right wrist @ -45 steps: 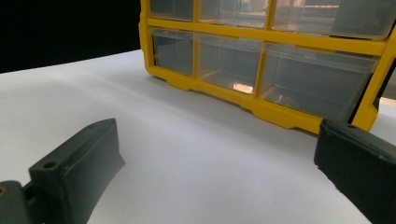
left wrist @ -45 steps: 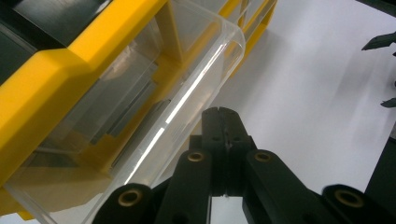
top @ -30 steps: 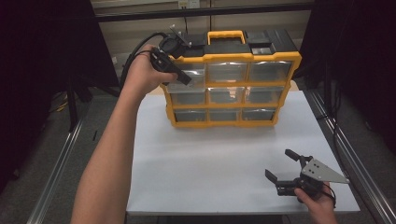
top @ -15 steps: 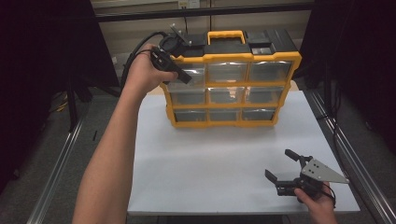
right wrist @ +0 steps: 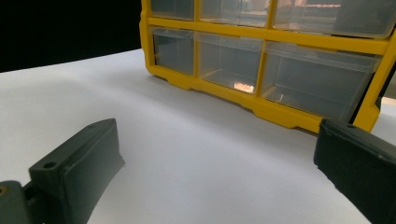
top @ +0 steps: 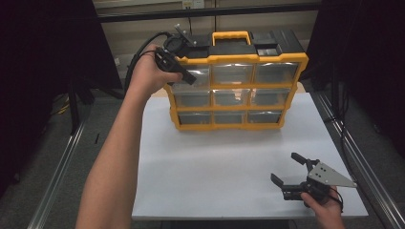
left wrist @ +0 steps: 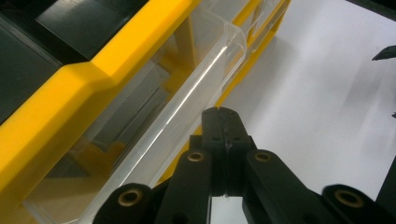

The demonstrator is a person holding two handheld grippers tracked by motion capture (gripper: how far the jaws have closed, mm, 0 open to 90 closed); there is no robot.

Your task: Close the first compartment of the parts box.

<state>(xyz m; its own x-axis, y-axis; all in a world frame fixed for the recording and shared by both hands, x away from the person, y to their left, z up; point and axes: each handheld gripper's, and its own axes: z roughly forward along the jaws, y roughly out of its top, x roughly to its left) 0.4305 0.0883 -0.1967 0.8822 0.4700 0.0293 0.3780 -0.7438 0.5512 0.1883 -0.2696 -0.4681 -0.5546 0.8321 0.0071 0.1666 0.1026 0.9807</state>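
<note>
A yellow organizer cabinet [top: 234,113] with clear drawers and a black top stands at the back of the white table [top: 215,162]. My left gripper [top: 190,80] is held at its top left drawer [top: 201,74]. In the left gripper view its jaws [left wrist: 219,116] are shut tight together, their tip right beside the clear front edge of that drawer [left wrist: 154,107], which sticks out from the yellow frame [left wrist: 70,88]. I see nothing between them. My right gripper [top: 284,167] rests near the table's front right, open and empty, and faces the bottom drawers [right wrist: 229,60] across bare table [right wrist: 187,140].
The cabinet has a yellow carry handle [top: 231,34] on top. Metal rails [top: 356,157] run along both sides of the table, with dark curtains beyond. A black cable [top: 138,57] loops from the left gripper behind the hand.
</note>
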